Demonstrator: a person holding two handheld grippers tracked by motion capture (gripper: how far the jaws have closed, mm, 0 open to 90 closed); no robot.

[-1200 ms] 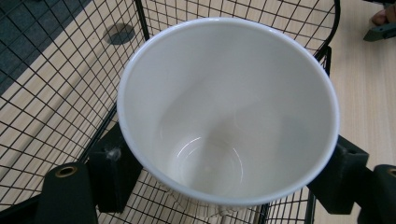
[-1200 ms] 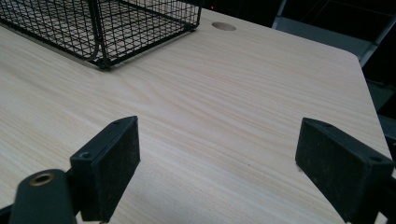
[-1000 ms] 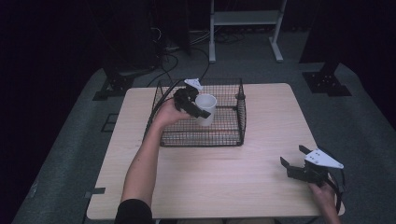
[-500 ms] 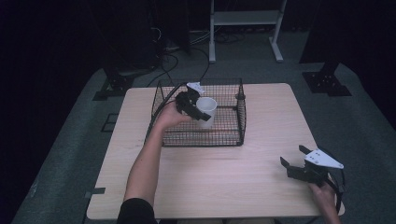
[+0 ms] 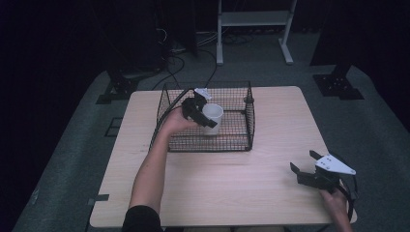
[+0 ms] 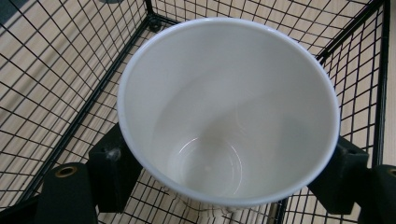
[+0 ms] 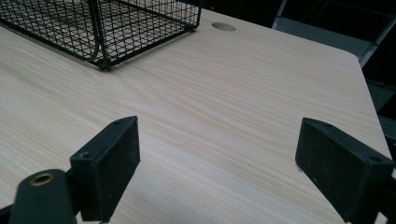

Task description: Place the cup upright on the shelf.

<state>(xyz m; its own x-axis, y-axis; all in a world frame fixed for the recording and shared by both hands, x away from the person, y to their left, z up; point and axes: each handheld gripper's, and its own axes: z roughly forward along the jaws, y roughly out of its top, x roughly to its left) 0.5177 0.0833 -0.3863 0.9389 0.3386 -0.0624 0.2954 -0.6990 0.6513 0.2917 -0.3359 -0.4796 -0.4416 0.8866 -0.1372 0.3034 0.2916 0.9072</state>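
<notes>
White cup (image 6: 229, 112) clenched in left claw (image 5: 197, 109) inside wire basket (image 5: 249, 121), bare interior seen from left gripper view, right claw (image 5: 303, 165) released.

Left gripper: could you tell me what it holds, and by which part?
The left gripper clamps a white cup by its outer sides, inside the wire basket.

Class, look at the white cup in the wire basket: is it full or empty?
Empty. The left gripper view looks straight into the white cup and shows its bare white bottom, nothing inside, above the wire basket floor.
</notes>
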